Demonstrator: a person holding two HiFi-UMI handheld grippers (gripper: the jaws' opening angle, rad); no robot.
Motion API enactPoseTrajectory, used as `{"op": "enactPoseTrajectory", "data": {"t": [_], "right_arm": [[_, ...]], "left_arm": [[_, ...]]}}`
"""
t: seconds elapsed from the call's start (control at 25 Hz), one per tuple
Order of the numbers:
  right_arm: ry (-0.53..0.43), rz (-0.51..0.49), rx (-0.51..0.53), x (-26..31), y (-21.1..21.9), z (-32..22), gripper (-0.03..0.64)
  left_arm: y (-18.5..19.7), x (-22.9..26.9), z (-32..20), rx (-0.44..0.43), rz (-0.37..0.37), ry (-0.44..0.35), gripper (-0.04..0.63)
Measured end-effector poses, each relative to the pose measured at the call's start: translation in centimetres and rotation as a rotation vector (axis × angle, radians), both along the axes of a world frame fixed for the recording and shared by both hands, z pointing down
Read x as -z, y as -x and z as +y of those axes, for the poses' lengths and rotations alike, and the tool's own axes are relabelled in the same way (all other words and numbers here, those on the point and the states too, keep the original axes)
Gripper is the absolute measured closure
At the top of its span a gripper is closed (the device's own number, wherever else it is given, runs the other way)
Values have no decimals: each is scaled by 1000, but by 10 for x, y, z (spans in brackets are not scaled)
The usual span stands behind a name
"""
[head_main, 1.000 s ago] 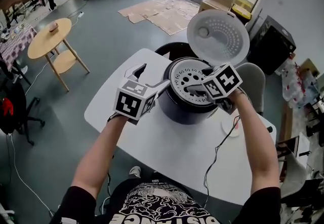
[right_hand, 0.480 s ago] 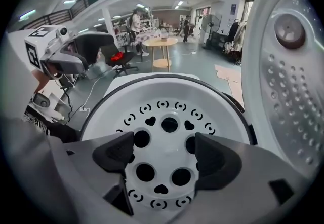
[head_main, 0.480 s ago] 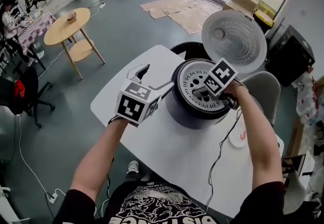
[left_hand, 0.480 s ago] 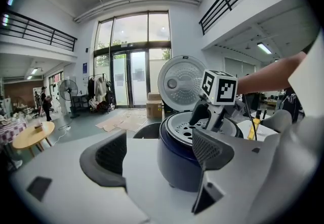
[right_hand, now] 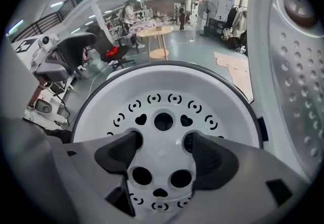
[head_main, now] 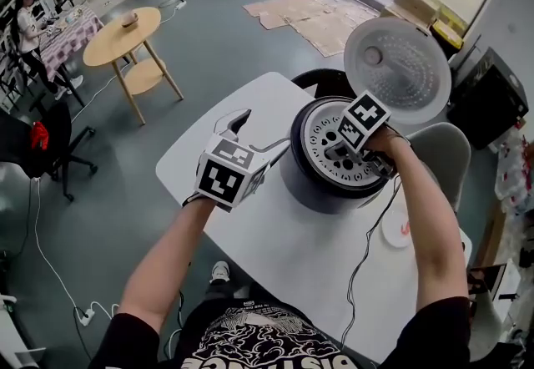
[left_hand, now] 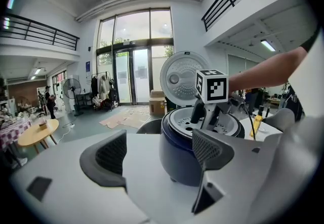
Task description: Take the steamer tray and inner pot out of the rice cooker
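A dark rice cooker stands on the white table with its lid swung up at the back. The white perforated steamer tray sits in its top. My right gripper points steeply down onto the tray's middle. In the right gripper view its jaws are closing, with the tips at two round holes and the tray's centre between them, not pinched. My left gripper hangs open just left of the cooker, holding nothing. The inner pot is hidden under the tray.
A small white dish and a black cable lie on the table right of the cooker. A grey chair and a dark chair stand behind the table. A round wooden table stands far left on the floor.
My right gripper has come down onto the steamer tray and tipped more steeply, its jaws narrowing a little. The left gripper has hardly moved.
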State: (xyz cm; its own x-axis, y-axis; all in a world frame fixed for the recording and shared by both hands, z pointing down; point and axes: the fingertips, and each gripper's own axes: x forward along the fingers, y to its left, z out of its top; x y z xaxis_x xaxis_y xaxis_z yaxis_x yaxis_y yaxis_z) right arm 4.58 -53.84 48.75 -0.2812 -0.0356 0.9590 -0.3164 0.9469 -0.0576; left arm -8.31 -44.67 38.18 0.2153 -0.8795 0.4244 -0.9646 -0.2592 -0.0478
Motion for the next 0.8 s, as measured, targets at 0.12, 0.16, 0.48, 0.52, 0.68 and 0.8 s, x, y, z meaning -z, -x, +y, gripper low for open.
{"op": "enactPoseTrajectory", "data": {"t": [0.12,0.16,0.48,0.52,0.68,0.8], "right_arm": [[8,9,-10,-6,11,3,283],[15,13,-12,-7,14,4,287],[-49,51,30,22,5,1,318],[-56,48,31,28,7,2,319],[-88,49,38,55,15,7,322],[-121,49,54,77,20,12,324]], "left_arm": [[11,-3,6,1,-4,2,202],[15,-5,7,3,-5,3,202],[17,5,14,12,-1,-4,202],[20,6,16,11,0,-6,202],[32,8,24,12,-3,-9,202],[42,8,30,24,1,-7,202]]}}
